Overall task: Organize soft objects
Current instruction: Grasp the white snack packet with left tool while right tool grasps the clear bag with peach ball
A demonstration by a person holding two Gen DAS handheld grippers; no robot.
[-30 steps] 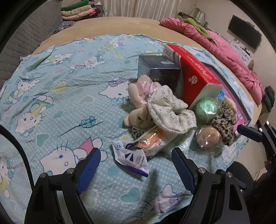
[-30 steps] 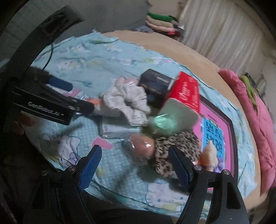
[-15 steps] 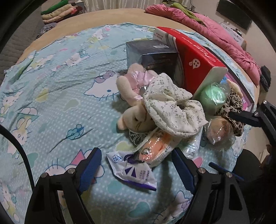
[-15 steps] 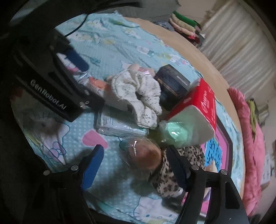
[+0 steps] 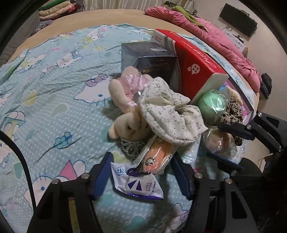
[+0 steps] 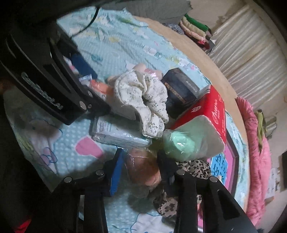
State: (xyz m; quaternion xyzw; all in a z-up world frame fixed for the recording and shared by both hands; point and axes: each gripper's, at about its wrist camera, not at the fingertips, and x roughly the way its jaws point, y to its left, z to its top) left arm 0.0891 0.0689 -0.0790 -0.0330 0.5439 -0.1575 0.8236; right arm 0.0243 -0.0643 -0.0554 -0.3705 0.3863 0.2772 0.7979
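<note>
A heap of soft things lies on the Hello Kitty bedsheet [image 5: 53, 111]. It holds a cream plush toy [image 5: 129, 123], a white floral scrunchie [image 5: 170, 114], an orange wrapped toy [image 5: 157, 156], a white and purple packet [image 5: 138, 184], a green wrapped ball [image 5: 211, 105] and a leopard scrunchie [image 5: 231, 111]. My left gripper [image 5: 141, 175] is open, its fingers either side of the packet and the orange toy. My right gripper [image 6: 140, 168] has closed in around a peach wrapped ball [image 6: 143, 168], with both pads against its wrapper.
A dark box [image 5: 150, 59] and a red box [image 5: 195, 64] stand behind the heap. A flat tissue pack [image 6: 114, 132] lies by the scrunchie. A pink-framed board [image 6: 227, 161] lies at the right. A pink quilt [image 5: 206, 34] and folded clothes [image 5: 55, 10] sit at the far edge.
Both grippers have moved forward into the heap. The right fingers have narrowed onto the peach ball. The left fingers now straddle the packet and the orange toy.
</note>
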